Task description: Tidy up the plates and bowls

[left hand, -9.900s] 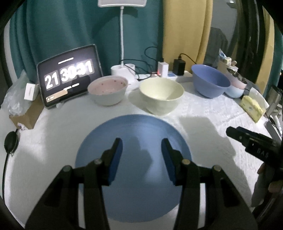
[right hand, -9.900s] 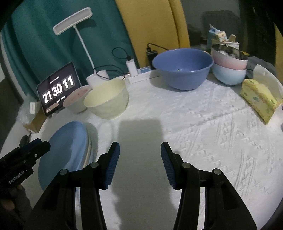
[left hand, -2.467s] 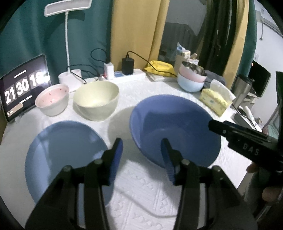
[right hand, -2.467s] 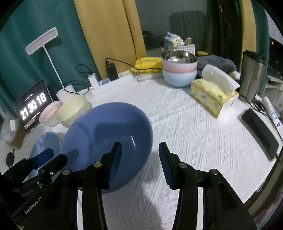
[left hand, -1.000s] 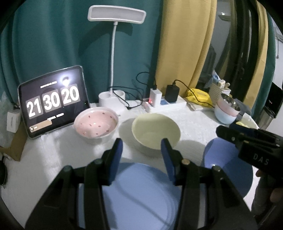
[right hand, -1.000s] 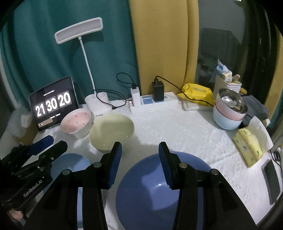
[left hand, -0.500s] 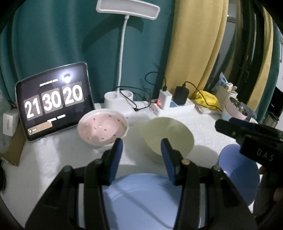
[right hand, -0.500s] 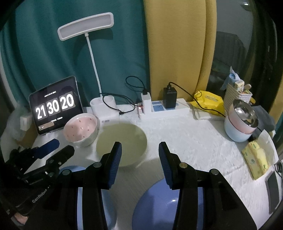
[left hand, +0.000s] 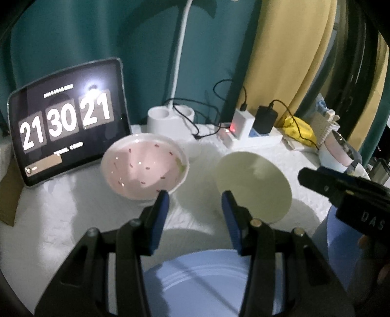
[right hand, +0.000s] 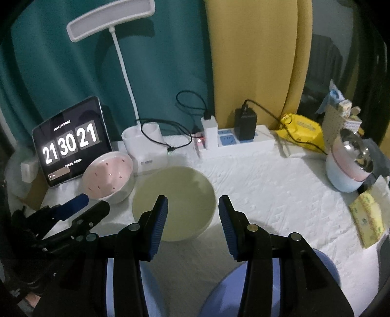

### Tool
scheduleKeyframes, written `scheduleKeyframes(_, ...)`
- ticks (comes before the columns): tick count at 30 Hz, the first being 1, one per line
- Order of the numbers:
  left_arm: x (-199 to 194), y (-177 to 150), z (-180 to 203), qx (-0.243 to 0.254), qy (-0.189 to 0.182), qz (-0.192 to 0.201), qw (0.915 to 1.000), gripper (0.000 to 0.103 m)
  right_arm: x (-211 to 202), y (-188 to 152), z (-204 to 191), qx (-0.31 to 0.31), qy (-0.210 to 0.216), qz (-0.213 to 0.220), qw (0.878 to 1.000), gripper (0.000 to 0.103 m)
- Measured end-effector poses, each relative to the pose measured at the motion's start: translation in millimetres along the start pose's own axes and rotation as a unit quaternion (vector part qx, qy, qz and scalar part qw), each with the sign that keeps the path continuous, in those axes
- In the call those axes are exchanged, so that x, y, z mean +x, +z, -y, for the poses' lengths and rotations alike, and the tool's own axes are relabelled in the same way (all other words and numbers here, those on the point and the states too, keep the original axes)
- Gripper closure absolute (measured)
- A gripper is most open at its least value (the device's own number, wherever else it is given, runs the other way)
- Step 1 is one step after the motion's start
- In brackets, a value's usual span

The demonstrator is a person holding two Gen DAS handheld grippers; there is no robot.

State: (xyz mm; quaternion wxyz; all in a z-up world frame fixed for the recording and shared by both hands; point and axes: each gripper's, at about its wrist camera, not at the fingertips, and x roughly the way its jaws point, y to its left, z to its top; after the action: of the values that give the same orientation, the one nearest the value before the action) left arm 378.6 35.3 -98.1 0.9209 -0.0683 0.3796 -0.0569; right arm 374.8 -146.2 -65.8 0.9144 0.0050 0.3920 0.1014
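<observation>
Seen over a white-clothed desk: left tool and right tool, each with jaws parted and nothing between the blue pads. Left tool poised between a pink speckled bowl and a cream bowl, gripping neither, pads clear of both rims. Right tool held just above the near rim of the cream bowl, likewise empty. Pink speckled bowl and cream bowl side by side near the middle of the desk, close together; whether touching, impossible to tell. Directly below the left tool, at the near edge, a pale blue plate. To its right, partly hidden behind the right tool's dark body, the rim of a deeper blue bowl; same blue bowl low in the right wrist view, beneath the tool's arms. At far right, a stack of bowls, pale blue under pink, with a shiny metal one on top. Behind the bowls, against teal and yellow curtains: a tablet clock reading 21 30 21, a white desk lamp on its base, a power strip with chargers plugged in, a yellow packet. Yellow tissue pack near the right edge of the desk.
</observation>
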Motion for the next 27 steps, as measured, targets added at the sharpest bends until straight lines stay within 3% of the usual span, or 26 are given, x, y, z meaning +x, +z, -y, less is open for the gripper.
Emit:
scheduleKeyframes(18,52,7,20,0.013,-0.021,-0.071,0.9972,0.057,69,3,25,0.082,-0.007,-0.109,0.991,0.057)
scheduleKeyframes(27,69,8,24,0.02,-0.027,-0.083,0.996,0.057,85,1,28,0.087,-0.007,-0.126,0.988,0.058)
